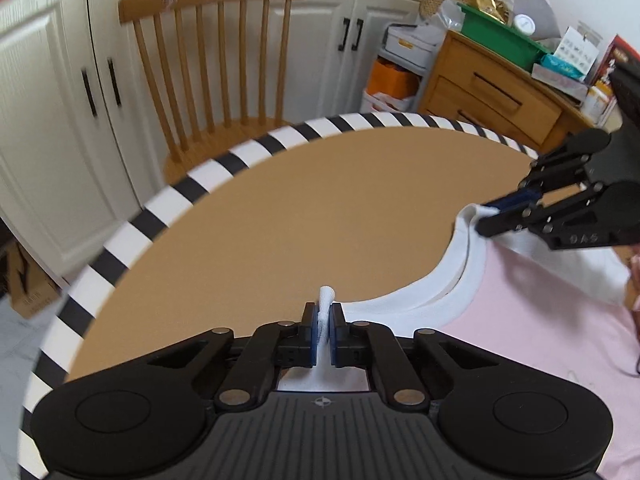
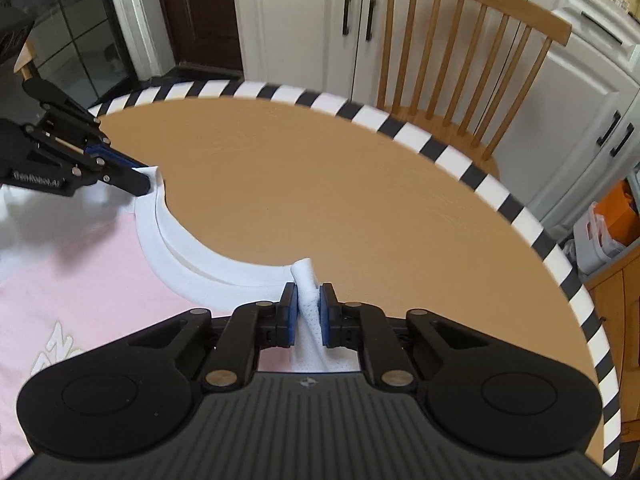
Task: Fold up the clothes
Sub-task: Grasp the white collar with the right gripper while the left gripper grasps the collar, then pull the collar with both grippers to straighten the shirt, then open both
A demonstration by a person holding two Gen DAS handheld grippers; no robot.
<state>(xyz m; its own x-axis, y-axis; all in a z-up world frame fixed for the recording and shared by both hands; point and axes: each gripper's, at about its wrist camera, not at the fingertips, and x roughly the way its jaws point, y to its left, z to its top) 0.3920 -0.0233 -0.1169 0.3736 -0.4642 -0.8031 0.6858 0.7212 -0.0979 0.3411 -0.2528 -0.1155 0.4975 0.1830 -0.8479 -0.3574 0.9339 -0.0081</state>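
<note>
Jaws, left: your left gripper [image 1: 325,318] is pinching a white fold of the shirt [image 1: 532,320] at the collar's [image 1: 456,280] left end.
Jaws, right: your right gripper [image 2: 308,310] is clamping white mesh fabric at the collar's other end.
Shirt: you are holding it pink-and-white, lying flat on the tan table [image 2: 320,184], neckline curving between both grippers.
Table: striped rim [image 1: 256,152] is facing a wooden chair [image 1: 216,64].
</note>
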